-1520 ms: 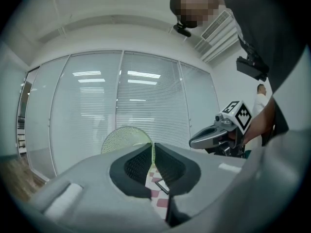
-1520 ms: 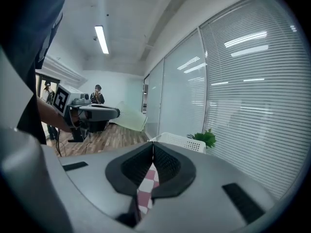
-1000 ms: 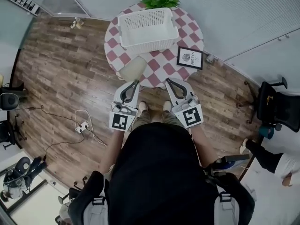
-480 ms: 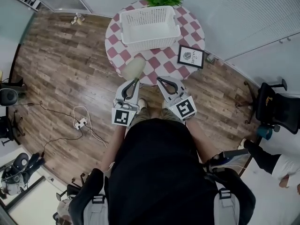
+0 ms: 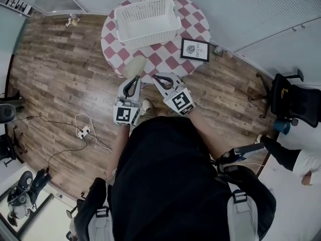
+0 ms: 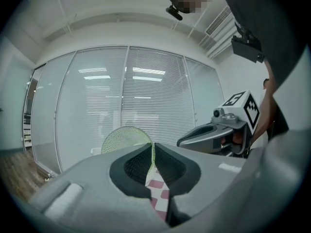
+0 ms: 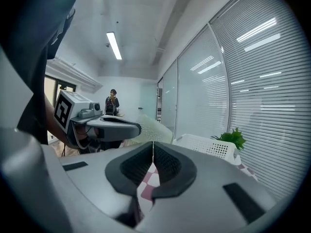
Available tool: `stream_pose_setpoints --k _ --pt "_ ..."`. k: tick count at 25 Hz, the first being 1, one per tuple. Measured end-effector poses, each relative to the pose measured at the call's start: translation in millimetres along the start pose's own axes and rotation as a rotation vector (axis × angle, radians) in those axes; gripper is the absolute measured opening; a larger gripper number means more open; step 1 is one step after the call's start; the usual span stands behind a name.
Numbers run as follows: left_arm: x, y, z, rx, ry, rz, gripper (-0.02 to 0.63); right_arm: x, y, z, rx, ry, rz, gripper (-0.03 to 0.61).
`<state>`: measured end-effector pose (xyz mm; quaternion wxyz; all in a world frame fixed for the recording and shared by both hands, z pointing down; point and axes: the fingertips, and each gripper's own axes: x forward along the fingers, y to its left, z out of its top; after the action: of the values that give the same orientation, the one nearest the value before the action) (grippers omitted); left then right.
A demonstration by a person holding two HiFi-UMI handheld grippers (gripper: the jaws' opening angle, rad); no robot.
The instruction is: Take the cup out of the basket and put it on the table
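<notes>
Cup (image 6: 125, 139), pale green and dimpled (translucent), is pinched by left tool (image 6: 152, 148); right tool (image 7: 153, 147) closed, empty.

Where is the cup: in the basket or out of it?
Out. The left gripper pinches the cup by its wall at the table's near edge, apart from the basket; whether it touches the table, cannot tell.
</notes>
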<state>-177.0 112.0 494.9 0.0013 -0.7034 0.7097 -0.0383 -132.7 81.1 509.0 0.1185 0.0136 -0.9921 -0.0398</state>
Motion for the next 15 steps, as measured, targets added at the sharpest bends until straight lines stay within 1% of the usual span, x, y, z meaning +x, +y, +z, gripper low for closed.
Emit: stream_pose_setpoints --k 5,15 --pt "7.1 -2.9 -8.6 -0.011 0.022 0.008 0.023 1.2 -3.3 -12.9 0.063 0.018 0.02 0.009" --pt "22.5 -11.7 -27.7 -0.028 0.056 -0.013 0.023 -2.1 -14.0 -28.7 0.084 0.06 0.041 0.008"
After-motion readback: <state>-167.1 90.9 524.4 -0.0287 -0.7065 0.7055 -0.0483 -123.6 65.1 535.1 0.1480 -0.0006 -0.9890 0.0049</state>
